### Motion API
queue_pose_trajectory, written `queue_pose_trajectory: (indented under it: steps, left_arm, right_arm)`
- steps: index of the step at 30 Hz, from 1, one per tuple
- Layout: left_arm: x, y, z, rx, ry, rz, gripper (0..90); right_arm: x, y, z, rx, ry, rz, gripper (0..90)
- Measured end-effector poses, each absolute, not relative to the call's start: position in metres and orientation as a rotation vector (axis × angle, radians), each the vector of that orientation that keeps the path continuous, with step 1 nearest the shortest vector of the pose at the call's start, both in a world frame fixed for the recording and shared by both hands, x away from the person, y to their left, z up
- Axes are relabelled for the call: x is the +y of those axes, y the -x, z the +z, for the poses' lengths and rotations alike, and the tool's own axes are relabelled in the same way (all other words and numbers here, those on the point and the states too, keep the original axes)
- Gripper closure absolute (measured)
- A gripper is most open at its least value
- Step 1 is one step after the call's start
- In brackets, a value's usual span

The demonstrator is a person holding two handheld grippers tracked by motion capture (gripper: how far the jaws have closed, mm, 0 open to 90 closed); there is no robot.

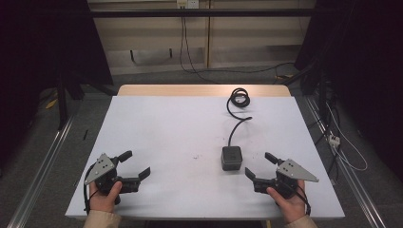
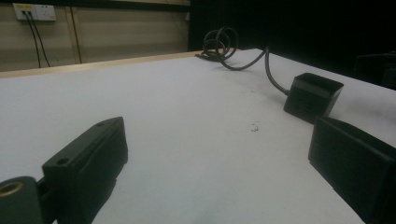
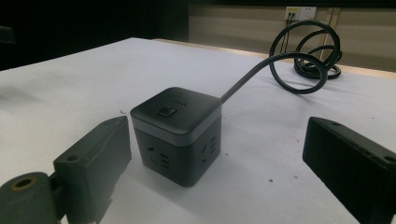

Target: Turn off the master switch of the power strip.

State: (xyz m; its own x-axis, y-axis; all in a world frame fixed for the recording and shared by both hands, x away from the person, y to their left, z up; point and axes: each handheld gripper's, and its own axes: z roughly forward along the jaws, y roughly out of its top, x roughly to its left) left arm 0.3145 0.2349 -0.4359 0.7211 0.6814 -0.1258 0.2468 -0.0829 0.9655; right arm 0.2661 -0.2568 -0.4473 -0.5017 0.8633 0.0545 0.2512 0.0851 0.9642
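Black socket cube (image 1: pixel 231 157) sits on the white bench (image 1: pixel 166 133), just ahead of your right gripper (image 1: pixel 260 167); both grippers' fingers spread wide, empty. You're approaching: next, straddle the cube squarely.

Black cube power strip (image 1: pixel 231 157) sits upright on the white counter (image 1: pixel 166 133), button on top, sockets on its sides. Its black cable (image 1: pixel 236 114) runs toward the far edge and ends in a loose coil.
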Motion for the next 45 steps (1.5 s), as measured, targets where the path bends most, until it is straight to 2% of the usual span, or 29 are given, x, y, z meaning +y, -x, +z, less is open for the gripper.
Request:
queue_pose_trajectory:
  steps: [23, 45]
  left_arm:
    - [0.235, -0.313, -0.436, 0.748, -1.653, 0.423, 4.3]
    - [0.234, -0.313, -0.436, 0.747, -1.661, 0.422, 4.3]
  right_arm:
    - [-0.248, -0.276, -0.443, 1.825, -1.118, 1.424, 11.2]
    - [-0.242, -0.284, -0.437, 1.853, -1.111, 1.413, 21.3]
